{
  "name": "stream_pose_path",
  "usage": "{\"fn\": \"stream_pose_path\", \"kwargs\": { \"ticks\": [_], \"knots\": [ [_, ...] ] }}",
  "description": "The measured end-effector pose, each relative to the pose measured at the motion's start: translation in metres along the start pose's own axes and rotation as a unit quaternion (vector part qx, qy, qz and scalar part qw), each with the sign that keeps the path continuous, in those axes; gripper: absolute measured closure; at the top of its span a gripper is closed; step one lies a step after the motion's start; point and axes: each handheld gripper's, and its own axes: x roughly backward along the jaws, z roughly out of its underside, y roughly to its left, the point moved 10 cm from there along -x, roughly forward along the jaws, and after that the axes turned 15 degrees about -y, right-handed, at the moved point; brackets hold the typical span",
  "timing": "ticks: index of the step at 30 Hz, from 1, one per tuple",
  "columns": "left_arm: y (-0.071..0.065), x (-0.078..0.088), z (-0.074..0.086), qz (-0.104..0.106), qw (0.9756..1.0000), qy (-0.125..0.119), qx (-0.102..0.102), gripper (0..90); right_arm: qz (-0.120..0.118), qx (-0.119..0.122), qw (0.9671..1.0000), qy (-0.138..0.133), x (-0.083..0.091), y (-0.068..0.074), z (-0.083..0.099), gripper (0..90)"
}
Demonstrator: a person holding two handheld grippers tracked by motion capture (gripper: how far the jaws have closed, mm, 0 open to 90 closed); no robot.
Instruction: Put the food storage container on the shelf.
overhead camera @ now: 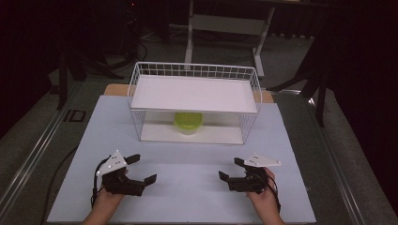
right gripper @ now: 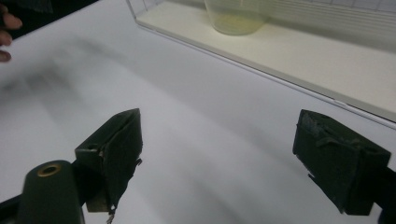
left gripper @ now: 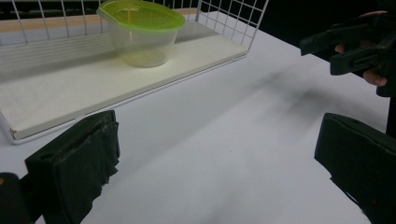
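Note:
A clear plastic tub with a lime-green lid stands on the lower shelf of a white wire rack, near the middle; its base is seen in the right gripper view. My left gripper rests over the table's front left, open, nothing between its jaws. My right gripper hovers at the front right, open and empty as well. Both stand well short of the rack. The right gripper also appears far off in the left gripper view.
The rack has a white upper shelf with a wire rim and a white base board. A pale blue-white mat covers the table. Behind the table stand a desk frame and dark stands.

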Motion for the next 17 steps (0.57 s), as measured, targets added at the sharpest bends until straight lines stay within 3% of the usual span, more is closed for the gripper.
{"fn": "stream_pose_path", "kwargs": {
  "ticks": [3,11,17],
  "knots": [
    [0.001,-0.001,0.005,0.0,1.0,0.003,0.002,0.9,0.005,0.015,0.9999,0.004,0.003,-0.006,0.006,15.7],
    [0.004,-0.004,0.012,0.0,0.9999,0.012,0.01,0.9,0.002,0.007,0.9998,0.019,-0.002,-0.014,0.018,15.8],
    [0.003,-0.005,0.01,0.007,0.9998,0.005,0.02,0.9,0.003,0.006,0.9998,0.02,-0.004,-0.015,0.021,15.7]
  ]
}}
